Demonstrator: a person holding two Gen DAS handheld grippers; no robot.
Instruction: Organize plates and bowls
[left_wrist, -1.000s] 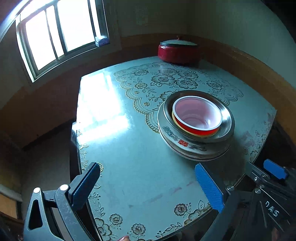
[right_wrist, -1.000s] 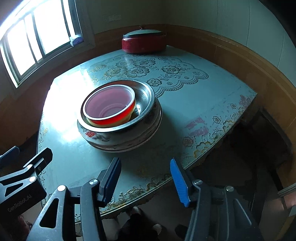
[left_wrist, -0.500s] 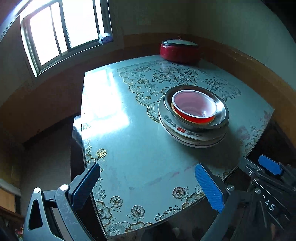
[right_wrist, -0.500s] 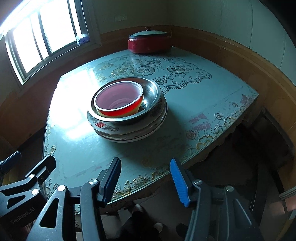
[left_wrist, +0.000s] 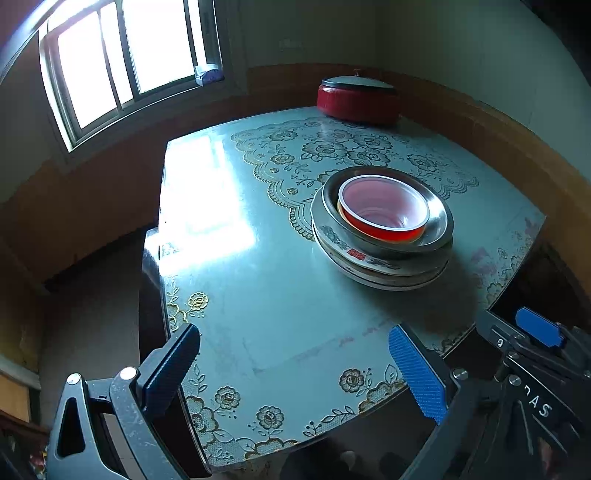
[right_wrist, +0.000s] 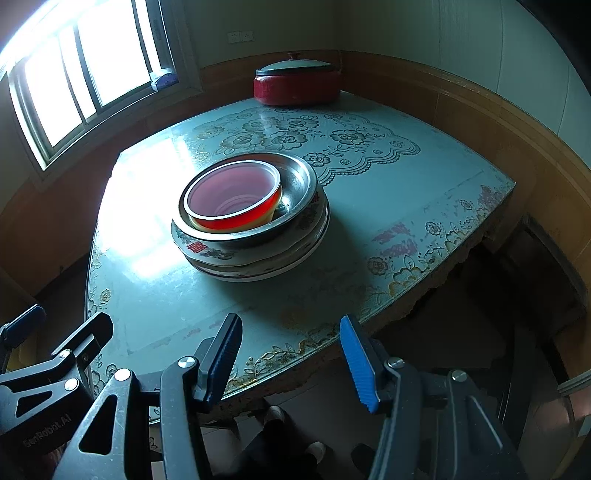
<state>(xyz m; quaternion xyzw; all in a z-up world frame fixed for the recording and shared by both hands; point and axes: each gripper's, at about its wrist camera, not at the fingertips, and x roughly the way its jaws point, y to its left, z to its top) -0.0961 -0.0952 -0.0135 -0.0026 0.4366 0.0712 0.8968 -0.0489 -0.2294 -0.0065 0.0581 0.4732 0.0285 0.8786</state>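
1. Left gripper (left_wrist: 291, 369): jaws wide apart, nothing between the pads. It hangs over the near edge of the table (left_wrist: 266, 295), pointing down and forward. Well short of the dishes.

2. Right gripper (right_wrist: 290, 356): jaws roughly half spread, also empty. It sits over the near table edge, just beside the left gripper, whose frame shows at the lower left of the right wrist view.

3. Task items sit as one stack near the middle of the table, well apart from both grippers. On top, a red bowl (right_wrist: 232, 199) with a pale rim and pinkish inside, pushed toward one side of the dish beneath it.

4. Below the bowl: a steel dish (right_wrist: 299, 184), shallow, with a broad flared rim. Below that: patterned plates (right_wrist: 207, 251), at least two, rims slightly out of line.

5. Handling, as judgement: the red bowl looks thin-walled plastic, light, likely to flex; pinch its rim with one pad inside and one outside. The steel dish is stiff and slick; take the flared rim where it overhangs. The plates look ceramic, heavy and breakable; grip at the rim edge and lift flat.

6. Stack looks orderly already; little seems left to do.

7. Beyond: a red lidded pot (right_wrist: 297, 83) at the far table edge, a window (right_wrist: 85, 74) at left, a person's shoes under the table.
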